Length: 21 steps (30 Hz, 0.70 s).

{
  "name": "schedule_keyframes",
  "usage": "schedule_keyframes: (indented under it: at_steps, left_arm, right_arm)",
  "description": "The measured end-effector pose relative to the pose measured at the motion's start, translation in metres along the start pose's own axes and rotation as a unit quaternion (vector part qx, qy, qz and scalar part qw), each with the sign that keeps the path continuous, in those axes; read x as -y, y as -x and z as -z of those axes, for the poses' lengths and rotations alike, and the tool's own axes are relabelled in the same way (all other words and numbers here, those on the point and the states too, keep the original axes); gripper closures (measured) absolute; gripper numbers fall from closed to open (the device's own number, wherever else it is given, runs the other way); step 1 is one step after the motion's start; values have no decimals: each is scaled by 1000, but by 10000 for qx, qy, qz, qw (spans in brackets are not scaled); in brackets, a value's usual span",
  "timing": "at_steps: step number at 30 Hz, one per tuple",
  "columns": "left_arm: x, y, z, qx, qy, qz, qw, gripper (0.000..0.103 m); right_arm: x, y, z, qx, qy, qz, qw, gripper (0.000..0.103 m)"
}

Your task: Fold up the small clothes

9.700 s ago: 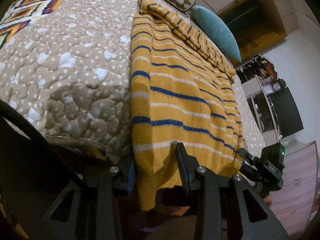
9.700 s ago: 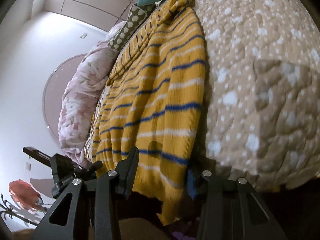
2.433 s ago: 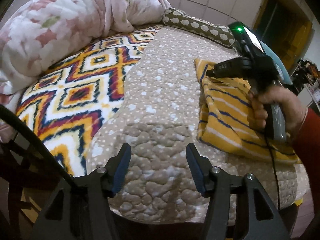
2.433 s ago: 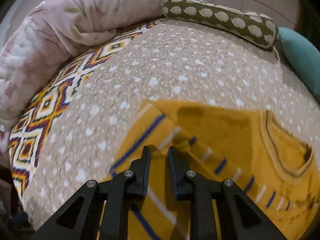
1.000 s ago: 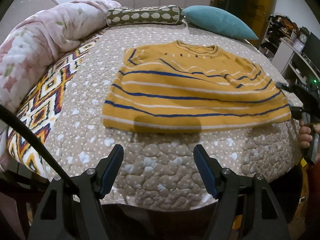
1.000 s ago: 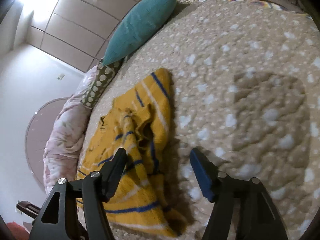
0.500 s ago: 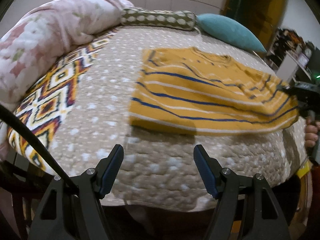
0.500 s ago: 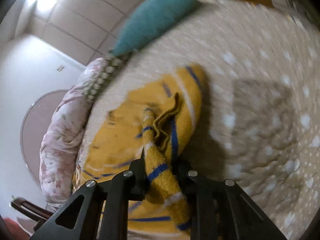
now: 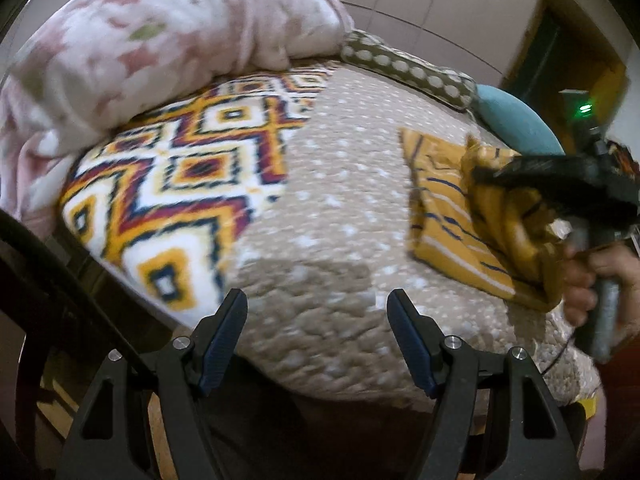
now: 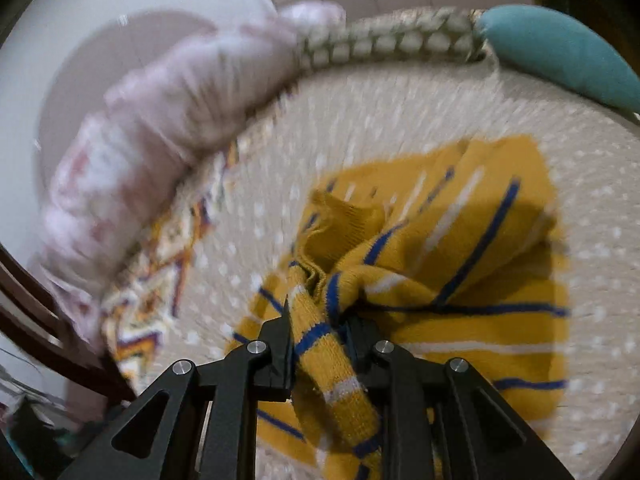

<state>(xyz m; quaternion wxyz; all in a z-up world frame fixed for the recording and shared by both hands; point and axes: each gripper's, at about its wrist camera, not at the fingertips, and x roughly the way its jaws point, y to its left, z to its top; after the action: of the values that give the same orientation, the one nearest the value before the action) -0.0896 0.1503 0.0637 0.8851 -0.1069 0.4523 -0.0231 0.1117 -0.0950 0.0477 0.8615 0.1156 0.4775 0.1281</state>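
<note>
A mustard sweater [image 10: 460, 248] with blue and white stripes lies partly doubled over on the beige dotted quilt [image 9: 328, 184]. My right gripper [image 10: 318, 320] has a bunched edge of it pinched between its pads, lifted above the rest of the sweater; the jaws are opening slightly, with the cloth still between them. The left wrist view shows the sweater [image 9: 444, 216] at the right, with the right gripper [image 9: 480, 178] and a hand [image 9: 600, 276] over it. My left gripper [image 9: 316, 300] stands open over the quilt's front edge with nothing between its fingers, well left of the sweater.
A patterned orange, white and purple blanket [image 9: 180, 184] covers the bed's left side, with a pink floral duvet [image 9: 160, 40] heaped behind it. A spotted bolster [image 9: 400, 68] and a teal pillow [image 9: 516, 120] lie along the far edge. The picture is blurred by motion.
The right gripper closed on the sweater's right edge and has carried it up and across over the rest. The left gripper swung left, so the sweater now sits at its right.
</note>
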Motion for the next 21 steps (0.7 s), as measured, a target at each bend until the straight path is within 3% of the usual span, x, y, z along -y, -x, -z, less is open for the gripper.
schedule_keyframes:
  at_steps: [1,3,5,13,17,21]
  left_arm:
    - [-6,1,2,-2,57,-15,10000,32]
    - [-13,0,3,-12,142,1,9999,32]
    - [-19,-1,3,-29,216,73,9997,32]
    - [4,-1,-5,47,134,516,9986,32]
    - [30,-6,-21,68,43,960,9954,31]
    - [65,-23,-44,-81,30,1563,9877,31]
  right_arm:
    - [-7,-10,4,-73,78,83,9999,76]
    - [-20,-17,6,-79,207,91,9997,51]
    - [-29,-13,7,-55,350,-124,9993,39]
    - [-43,16,8,-236,958,-1178,9881,37]
    - [-23,44,7,82,795,-1171,9899,37]
    - [13,65,8,341,438,-851,9948,37]
